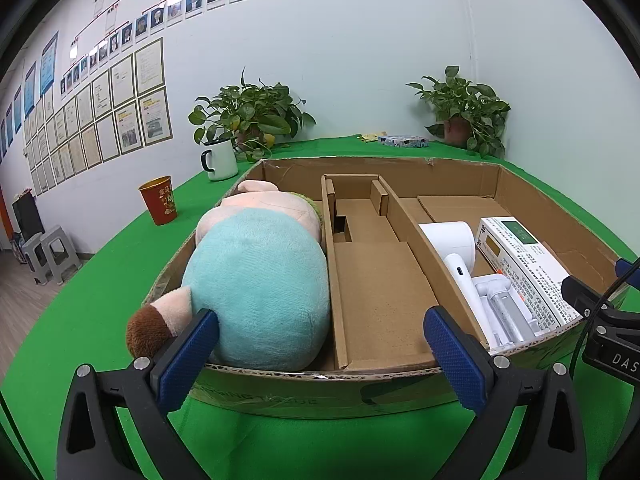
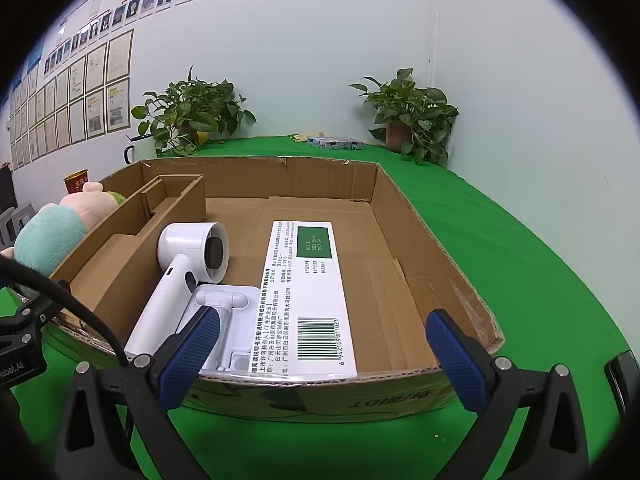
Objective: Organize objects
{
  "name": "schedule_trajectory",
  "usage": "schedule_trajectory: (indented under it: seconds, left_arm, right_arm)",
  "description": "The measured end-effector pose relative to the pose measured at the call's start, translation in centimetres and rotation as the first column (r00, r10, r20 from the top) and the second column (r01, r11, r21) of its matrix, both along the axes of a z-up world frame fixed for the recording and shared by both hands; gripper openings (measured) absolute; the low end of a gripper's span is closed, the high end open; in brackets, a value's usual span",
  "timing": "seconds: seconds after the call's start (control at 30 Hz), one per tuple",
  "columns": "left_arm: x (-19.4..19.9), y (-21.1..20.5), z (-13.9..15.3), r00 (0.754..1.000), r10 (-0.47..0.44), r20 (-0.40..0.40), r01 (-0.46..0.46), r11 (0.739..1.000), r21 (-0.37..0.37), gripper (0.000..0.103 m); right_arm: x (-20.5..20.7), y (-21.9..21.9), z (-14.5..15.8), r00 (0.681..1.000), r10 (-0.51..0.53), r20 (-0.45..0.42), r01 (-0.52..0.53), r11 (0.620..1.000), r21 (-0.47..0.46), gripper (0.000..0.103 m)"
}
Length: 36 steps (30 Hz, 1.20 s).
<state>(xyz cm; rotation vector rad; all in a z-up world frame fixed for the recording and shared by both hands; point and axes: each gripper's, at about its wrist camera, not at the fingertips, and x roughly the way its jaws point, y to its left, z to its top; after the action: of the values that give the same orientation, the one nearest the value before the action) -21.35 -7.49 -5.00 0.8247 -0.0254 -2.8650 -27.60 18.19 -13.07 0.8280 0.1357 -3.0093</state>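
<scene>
Container: we see an open brown cardboard box (image 2: 408,216) on the green cloth-covered table (image 2: 520,248), split by a cardboard divider insert (image 1: 368,280) into compartments.
Left compartment: we find a plush toy with a teal body and pink head (image 1: 256,280) lying in it, one brown-tipped limb over the box's near corner.
Middle compartment: we see only the insert's bare cardboard floor.
Right compartment: we find a white handheld hair dryer (image 2: 180,276), a white plastic tray (image 2: 236,328) just beside it, and a flat white printed carton with a green panel and barcode (image 2: 308,292) alongside.
Left gripper (image 1: 320,344): we read the blue-padded jaws as spread wide, holding nothing, at the box's near wall.
Right gripper (image 2: 324,344): we read the jaws as fully spread, nothing gripped; carton and tray lie beyond them.
Table background: white enamel mug (image 1: 219,159), red paper cup (image 1: 160,200), two potted plants (image 1: 464,112).
</scene>
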Motion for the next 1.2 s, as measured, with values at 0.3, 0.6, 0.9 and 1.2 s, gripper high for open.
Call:
schedule_trajectory:
  seconds: [0.3,0.6,0.9,1.2]
  left_arm:
    - [-0.20,0.03,-0.14,1.000,0.002,0.002,-0.002,1.000,-0.005,0.103]
    - [-0.24,-0.01,-0.20,1.000,0.003,0.003,-0.003,1.000,-0.008,0.103]
    - [-0.22,0.00,-0.20,1.000,0.004,0.003,-0.004,1.000,-0.008,0.103]
    - [-0.22,0.01,-0.20,1.000,0.004,0.002,-0.004,1.000,-0.008,0.103]
  right_arm:
    - [-0.02,-0.02,-0.01,1.000,0.000,0.000,0.000,1.000,0.000,0.102]
    - [-0.06,-0.04,-0.03,1.000,0.000,0.000,0.000,1.000,0.000,0.102]
    - [-0.06,-0.02,-0.03,1.000,0.000,0.000,0.000,1.000,0.000,0.102]
    - [-0.06,-0.01,-0.04,1.000,0.001,0.000,-0.001,1.000,0.000,0.102]
